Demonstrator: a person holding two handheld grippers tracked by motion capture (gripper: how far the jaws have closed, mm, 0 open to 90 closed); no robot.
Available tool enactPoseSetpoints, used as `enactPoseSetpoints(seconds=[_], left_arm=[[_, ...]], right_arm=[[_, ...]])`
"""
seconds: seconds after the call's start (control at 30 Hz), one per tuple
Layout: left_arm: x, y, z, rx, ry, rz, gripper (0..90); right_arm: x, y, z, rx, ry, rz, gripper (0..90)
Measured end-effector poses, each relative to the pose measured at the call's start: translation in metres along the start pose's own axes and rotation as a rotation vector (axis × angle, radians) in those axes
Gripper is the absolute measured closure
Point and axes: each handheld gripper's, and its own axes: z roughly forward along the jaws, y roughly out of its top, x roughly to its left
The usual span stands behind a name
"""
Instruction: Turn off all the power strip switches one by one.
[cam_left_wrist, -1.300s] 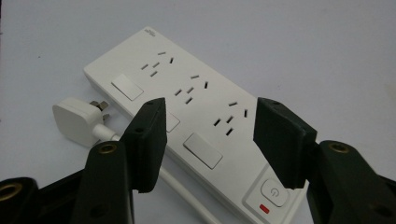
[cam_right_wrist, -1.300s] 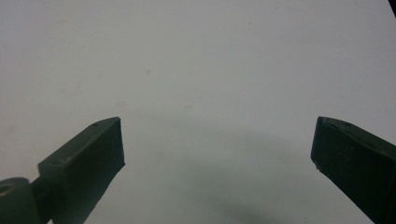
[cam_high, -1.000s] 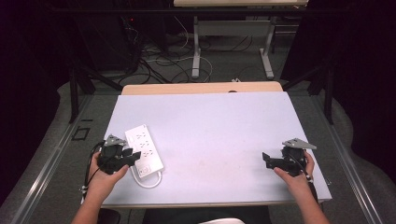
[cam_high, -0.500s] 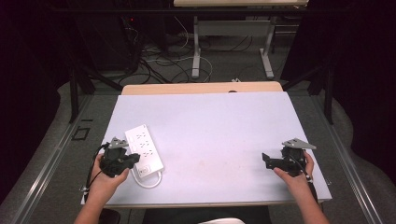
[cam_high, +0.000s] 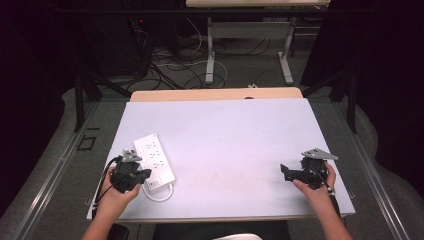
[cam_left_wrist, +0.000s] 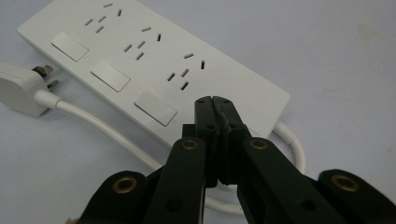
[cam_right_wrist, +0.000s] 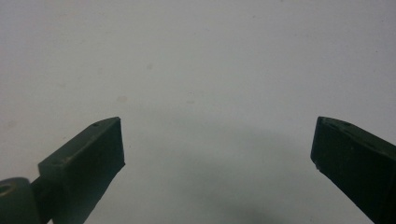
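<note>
So you've got a white power strip (cam_high: 154, 160) lying flat on the pale counter (cam_high: 230, 135), over on your left side near the front edge, angled a bit so its long side runs away from you. Your left gripper (cam_high: 131, 175) sits right at the near end of it, and in the left gripper view (cam_left_wrist: 213, 103) the two black fingers (cam_left_wrist: 206, 122) are pressed tight together with nothing between them, tips hovering over the strip's near edge, just past the last of the three socket groups and the closest switch. Can't tell if the tips actually touch the plastic or just float above it. The strip's white cord (cam_left_wrist: 100, 128) loops out from that same end, curls under your fingers and runs back along the side to the plug (cam_left_wrist: 22, 88), which lies beside the far end of the strip. Your right gripper (cam_high: 290, 173) is well apart from all that, way over on the right side of the counter, fingers (cam_right_wrist: 88, 161) spread wide over bare surface, holding nothing.
</note>
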Motion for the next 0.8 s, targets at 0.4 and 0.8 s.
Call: enactPoseSetpoints(seconds=[0.4,0.8], left_arm=[[-0.003,-0.002,0.011,0.015,-0.009,-0.009,89.8],[-0.008,-0.002,0.018,0.054,-0.033,0.016,89.8]], right_arm=[[0.0,0.0,0.001,0.005,0.012,0.0,2.3],[0.0,-0.001,0.002,0.01,0.016,-0.003,2.3]])
